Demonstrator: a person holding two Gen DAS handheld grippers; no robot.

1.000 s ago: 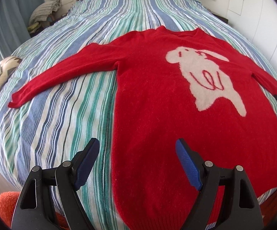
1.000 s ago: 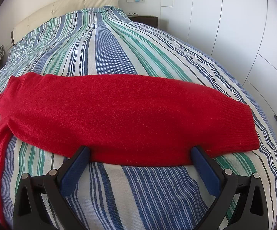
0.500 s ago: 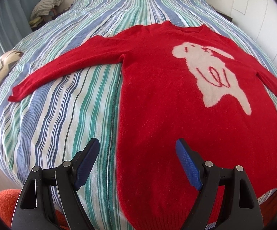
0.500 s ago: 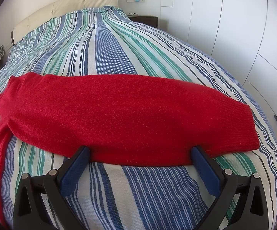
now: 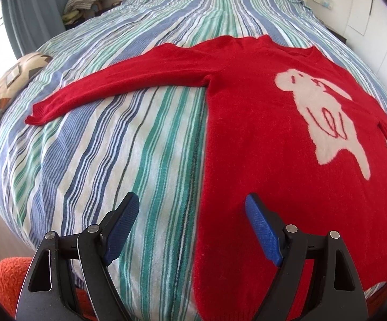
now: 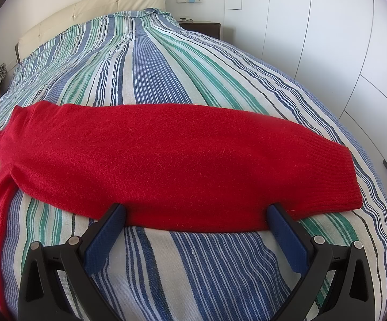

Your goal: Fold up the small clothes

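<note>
Red sweater (image 5: 260, 147) spread flat on striped bed (image 5: 113, 147).
Left view: left gripper (image 5: 192, 208) wide apart over the sweater's side edge, bare cover leftward. Right view: right gripper (image 6: 196, 215) spread, empty, at the fuzzy sleeve's (image 6: 166, 157) near edge; ribbed cuff rightward.

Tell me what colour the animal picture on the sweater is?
Creamy white with red squiggly lines, on the red sweater. The left wrist view shows the animal picture best.

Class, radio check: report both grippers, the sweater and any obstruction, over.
Left gripper open, empty, over sweater's left edge. Right gripper open, jaws at right sleeve, not gripping. Sweater flat on striped bedspread, unfolded. Nothing obstructing.
</note>
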